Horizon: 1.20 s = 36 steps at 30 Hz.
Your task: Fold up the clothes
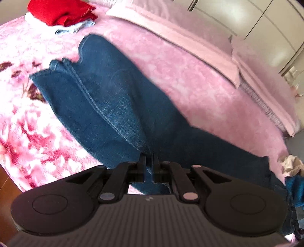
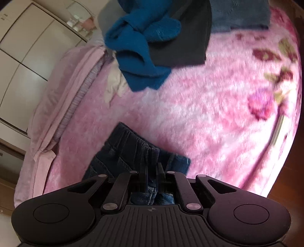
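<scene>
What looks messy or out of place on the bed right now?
The teal garment lies crumpled, not folded, partly on the flat dark garment. Both grippers are clamped on the jeans.

bed [image 1: 199,91]: pink floral blanket | on it: jeans [image 1: 106,106], red garment [image 1: 60,13], blue sweater [image 2: 140,43], dark garment [image 2: 186,41]

A pink floral blanket [image 1: 190,79] covers the bed ahead of the jaws. Pale pillows [image 1: 171,28] lie beyond, cream wardrobe doors [image 1: 266,22] farther off, wooden floor [image 1: 5,190] lower left.
</scene>
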{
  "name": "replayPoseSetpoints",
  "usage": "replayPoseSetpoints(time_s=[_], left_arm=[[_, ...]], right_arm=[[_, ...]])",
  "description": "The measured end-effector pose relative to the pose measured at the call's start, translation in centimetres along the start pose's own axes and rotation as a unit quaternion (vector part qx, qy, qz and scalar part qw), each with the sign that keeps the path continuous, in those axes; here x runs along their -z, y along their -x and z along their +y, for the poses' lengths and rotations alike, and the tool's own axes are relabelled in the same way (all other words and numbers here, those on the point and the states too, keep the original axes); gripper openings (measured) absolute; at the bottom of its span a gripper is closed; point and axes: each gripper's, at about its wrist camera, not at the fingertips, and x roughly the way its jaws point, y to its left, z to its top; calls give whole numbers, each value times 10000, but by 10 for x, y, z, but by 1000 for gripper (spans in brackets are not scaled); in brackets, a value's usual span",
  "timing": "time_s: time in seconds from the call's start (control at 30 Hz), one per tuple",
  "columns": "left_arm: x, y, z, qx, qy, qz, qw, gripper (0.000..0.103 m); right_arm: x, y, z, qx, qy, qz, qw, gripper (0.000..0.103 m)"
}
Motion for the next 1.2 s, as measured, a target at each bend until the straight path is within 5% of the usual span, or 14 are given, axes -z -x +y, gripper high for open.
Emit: replayPoseSetpoints(time_s=[0.13,0.27,0.33,0.43,0.47,0.63,0.87,1.0,1.07,1.1,1.2], left_arm=[[6,3,2,-61,-36,76,9999,3],[22,-20,4,-394,84,328,9986,5],[22,-20,1,-398,169,303,9986,6],[15,-9,1,-274,140,238,9992,13],[12,-6,2,-251,132,216,9994,18],[-10,8,34,-454,683,-170,9965,25],[-55,-16,102,-728,1769,-732,9788,28],[-72,-43,130,-501,2356,-794,9673,31],[-79,-56,141,-323,2623,-805,9611,21],[-82,-56,140,-128,2591,-859,9619,1],[-94,-36,122,224,2059,-1250,9703,0]], right_arm=[[3,13,1,12,42,-169,9998,5],[10,-11,-17,473,-76,205,9986,6],[7,-17,-17,590,-125,292,9978,20],[3,-11,9,995,643,239,9927,50],[2,-8,17,1166,921,155,9888,52],[4,-1,36,1741,1266,-194,9764,53],[14,-24,60,1768,1204,-187,9767,53],[31,-36,75,1762,1453,-4,9736,53],[40,-42,83,1835,1607,52,9698,53],[42,-44,86,1887,1675,52,9676,53],[47,-48,93,2030,1859,16,9614,53]])
